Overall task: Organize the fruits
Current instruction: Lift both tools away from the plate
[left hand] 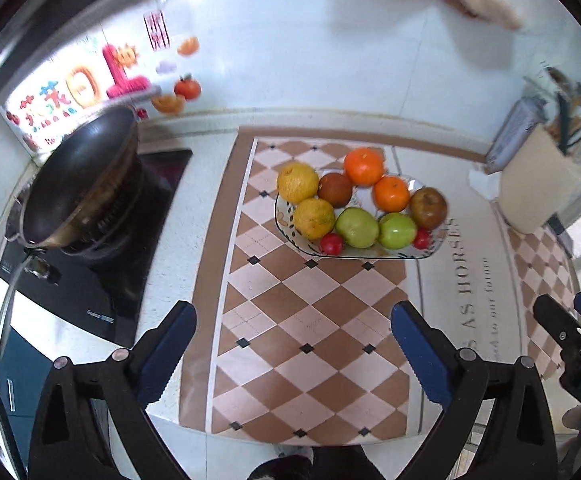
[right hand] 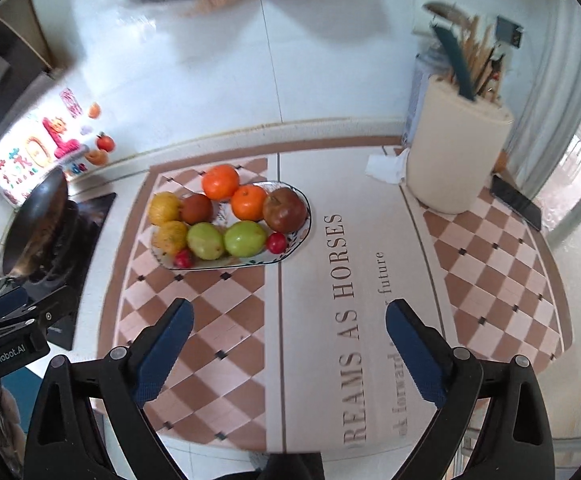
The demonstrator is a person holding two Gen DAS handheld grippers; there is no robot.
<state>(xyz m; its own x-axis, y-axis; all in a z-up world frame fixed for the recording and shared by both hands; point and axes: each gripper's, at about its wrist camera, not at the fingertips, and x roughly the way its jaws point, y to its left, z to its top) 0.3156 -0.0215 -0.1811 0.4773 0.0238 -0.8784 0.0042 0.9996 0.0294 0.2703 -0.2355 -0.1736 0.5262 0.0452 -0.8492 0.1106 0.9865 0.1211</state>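
Fruits [right hand: 226,220] heaped on plate [right hand: 304,236]: round, smooth, roll-prone; grip across widest girth. Left gripper [left hand: 292,354], right gripper [right hand: 288,352] both spread, empty.

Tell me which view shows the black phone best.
The right wrist view: the black phone lies in plain sight on the mat, right of the cream utensil holder. In the left wrist view I cannot make it out.

White counter [right hand: 194,446] carried a checkered brown-and-pink mat [right hand: 374,280] with printed lettering. On the mat: a patterned plate [right hand: 298,236] of fruit, a cream utensil holder [right hand: 456,156], a crumpled tissue [right hand: 384,168] beside it, a dark phone [right hand: 516,202]. Black cooktop [left hand: 70,308] at the left, wok [left hand: 78,176] on its burner.
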